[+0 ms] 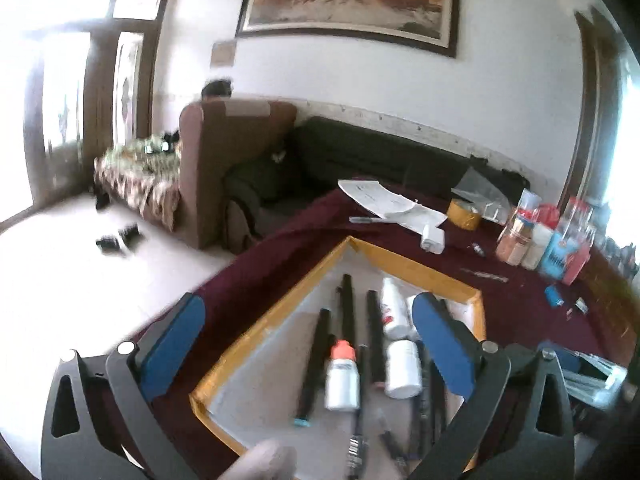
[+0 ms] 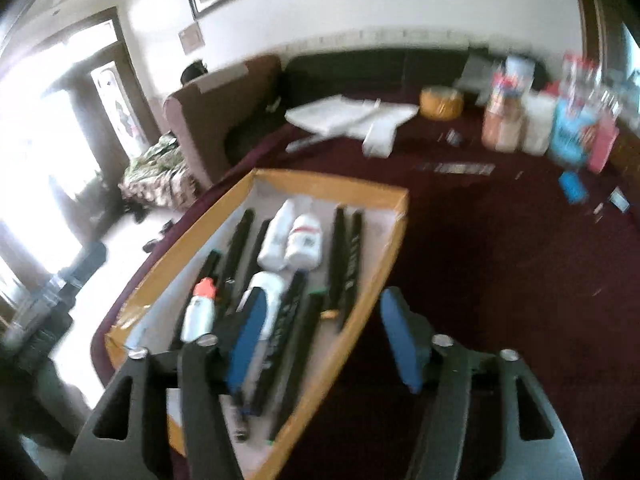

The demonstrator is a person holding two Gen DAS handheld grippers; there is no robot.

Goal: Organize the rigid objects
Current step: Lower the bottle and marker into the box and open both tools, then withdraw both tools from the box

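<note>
A shallow tray with a yellow rim (image 1: 420, 268) (image 2: 332, 184) lies on the maroon tablecloth. It holds several black pens (image 1: 347, 308) (image 2: 346, 256), a white bottle with an orange cap (image 1: 342, 380) (image 2: 200, 312) and other white bottles (image 1: 402, 368) (image 2: 306, 242). My left gripper (image 1: 308, 320) hangs above the tray with its blue pads spread wide and nothing between them. My right gripper (image 2: 324, 328) hovers over the tray's near right edge, open, its left pad above the pens and touching none. A fingertip (image 1: 264, 460) shows at the bottom of the left wrist view.
Beyond the tray lie white papers (image 1: 384, 200), a yellow tape roll (image 1: 464, 214), jars and packets (image 1: 516, 236) and a small blue item (image 1: 554, 296). Bare maroon cloth (image 2: 500, 280) spreads right of the tray. A dark sofa (image 1: 380, 156) stands behind the table.
</note>
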